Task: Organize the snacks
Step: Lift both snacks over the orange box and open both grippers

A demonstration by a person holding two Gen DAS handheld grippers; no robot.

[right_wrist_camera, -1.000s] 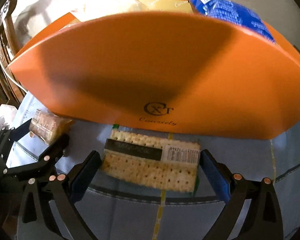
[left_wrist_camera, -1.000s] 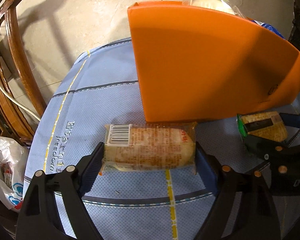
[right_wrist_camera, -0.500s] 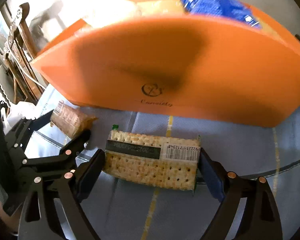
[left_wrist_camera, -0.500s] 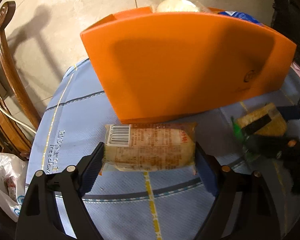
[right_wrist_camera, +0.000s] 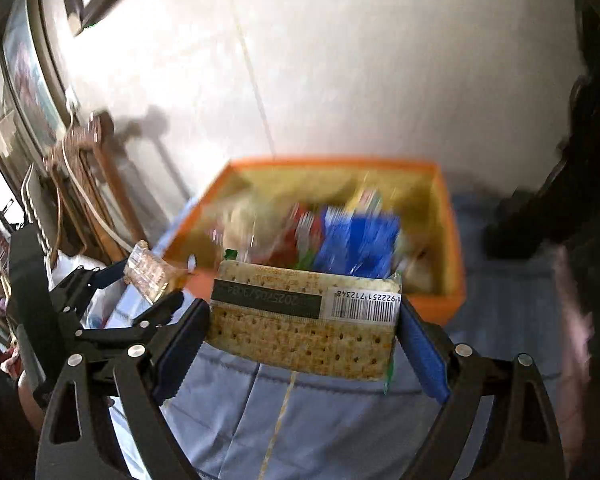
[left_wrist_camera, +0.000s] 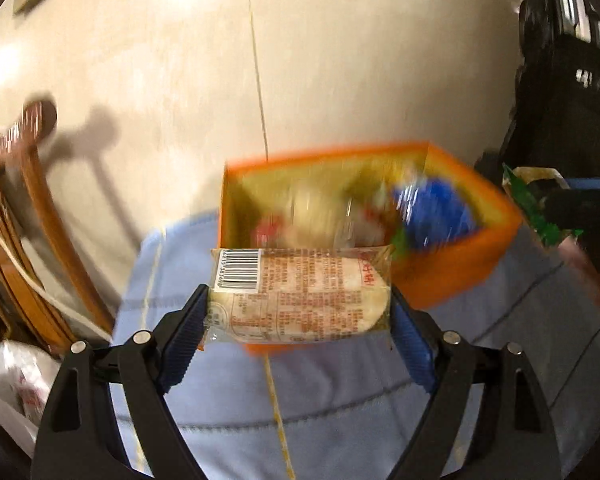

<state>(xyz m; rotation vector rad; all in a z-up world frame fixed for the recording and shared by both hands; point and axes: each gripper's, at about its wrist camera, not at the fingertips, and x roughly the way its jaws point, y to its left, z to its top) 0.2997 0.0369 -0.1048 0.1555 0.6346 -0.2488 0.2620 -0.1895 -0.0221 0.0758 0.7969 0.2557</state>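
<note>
Nearest in, both tongs are loaded, 1 pack each. The left gripper [left_wrist_camera: 298,312] clamps a wrapped cake [left_wrist_camera: 300,294] end to end, barcode at left. The right gripper [right_wrist_camera: 302,324] pinches a cracker pack [right_wrist_camera: 306,320] across its length the same way, likely so each pack hangs level for dropping. Both packs hang above the blue cloth [left_wrist_camera: 340,392], just short of the near wall of the orange box [right_wrist_camera: 448,304], which sits beyond, open-topped, blurred snacks inside. Floor [left_wrist_camera: 340,60] farthest.

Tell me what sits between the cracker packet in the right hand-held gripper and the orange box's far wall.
Blurred snack packets: a blue wrapper and a red one inside the orange box, seen in the right wrist view.
</note>
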